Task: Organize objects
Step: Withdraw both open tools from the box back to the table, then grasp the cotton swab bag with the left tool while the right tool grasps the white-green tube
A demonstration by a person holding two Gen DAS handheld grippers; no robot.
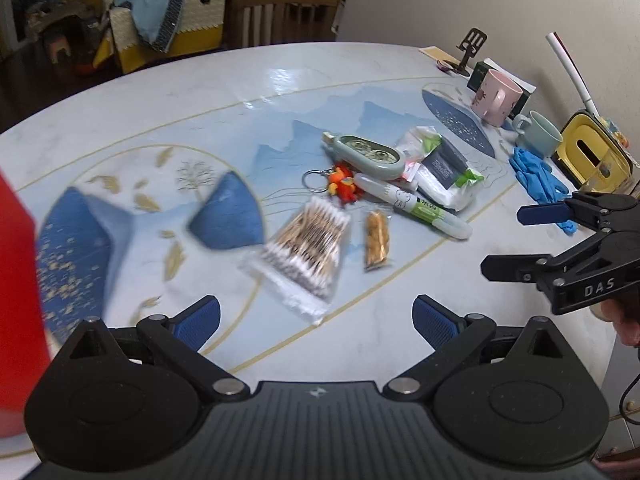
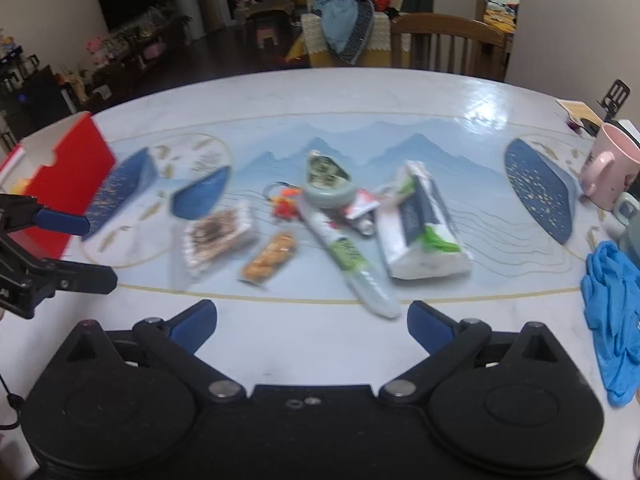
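Note:
A pile of small items lies mid-table: a bag of cotton swabs [image 1: 304,248] [image 2: 218,236], a snack packet [image 1: 377,240] [image 2: 272,258], a white-green tube case [image 1: 416,208] [image 2: 348,264], a key ring with a red toy [image 1: 340,184] [image 2: 286,204], an oval grey-green case [image 1: 368,154] [image 2: 326,180] and a tissue pack [image 1: 444,172] [image 2: 420,232]. My left gripper [image 1: 316,320] [image 2: 100,252] hovers open in front of the swabs. My right gripper [image 2: 312,316] [image 1: 504,240] hovers open, empty, near the tube case. An open red box [image 2: 68,184] [image 1: 16,300] stands at the left.
Blue gloves [image 1: 536,176] [image 2: 616,308], a pink mug [image 1: 498,98] [image 2: 608,168], a grey-green mug [image 1: 538,132] and a yellow tissue box [image 1: 596,156] crowd the table's right end. A wooden chair [image 1: 284,12] [image 2: 448,40] stands behind the far edge.

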